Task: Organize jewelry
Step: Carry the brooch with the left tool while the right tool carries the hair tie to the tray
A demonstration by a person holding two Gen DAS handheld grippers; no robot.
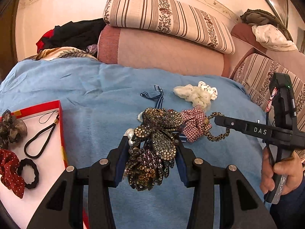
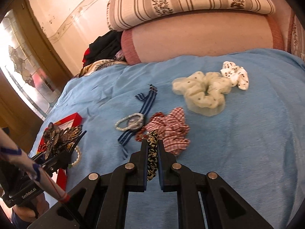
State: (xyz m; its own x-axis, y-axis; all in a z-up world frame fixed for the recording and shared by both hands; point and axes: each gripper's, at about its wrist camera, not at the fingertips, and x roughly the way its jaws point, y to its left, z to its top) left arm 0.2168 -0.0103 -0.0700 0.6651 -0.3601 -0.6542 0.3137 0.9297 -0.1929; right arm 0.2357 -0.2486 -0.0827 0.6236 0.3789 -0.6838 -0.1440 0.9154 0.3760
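Looking along the left gripper (image 1: 152, 152), its jaws were clamped on a rhinestone flower hair clip (image 1: 154, 145), held above the blue bedspread (image 1: 91, 87) between the red box (image 1: 62, 118) at the bedspread's left edge and the loose pile near the middle. The clip's long axis ran roughly along the fingers, its upper petals pointing away from the camera and tilted a little right. Inside the box lay a brown bow (image 1: 11, 127), a black elastic loop (image 1: 39, 142), a red dotted scrunchie (image 1: 10, 169) and a small black hair tie (image 1: 28, 173), so part of the sorting looked done. At the right, a hand (image 1: 280, 173) carried the right gripper (image 1: 217, 119), its tip at a leopard-print scrunchie (image 1: 219, 129).

From the right wrist view, the right gripper (image 2: 152, 147) was closed on the leopard-print scrunchie (image 2: 152, 152), pinched flat, its long axis along the fingers and pointing toward the far edge. Still on the bedspread (image 2: 247, 143) were a checked scrunchie (image 2: 171, 129), a cream scrunchie (image 2: 202, 93), a white spotted scrunchie (image 2: 236, 74), a striped-strap watch (image 2: 137, 122) and a pearl bracelet (image 2: 124, 124). I judged roughly half remained.
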